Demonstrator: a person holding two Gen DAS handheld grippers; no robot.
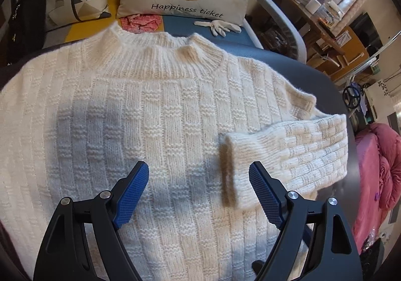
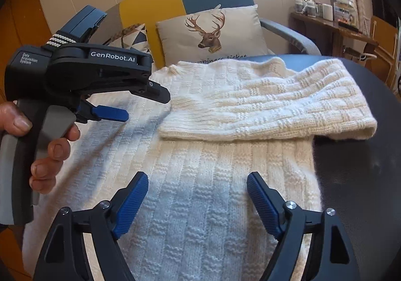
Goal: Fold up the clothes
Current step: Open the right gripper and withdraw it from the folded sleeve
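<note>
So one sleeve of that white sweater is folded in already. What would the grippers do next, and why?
Probably fold in the other sleeve. The cream sweater lies flat on the dark table, one sleeve already across its chest. Both the left gripper and right gripper are open, holding nothing.

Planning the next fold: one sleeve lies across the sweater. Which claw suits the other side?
Likely left: left claw hangs open over the sweater's unfolded side; right claw is near the folded sleeve.
</note>
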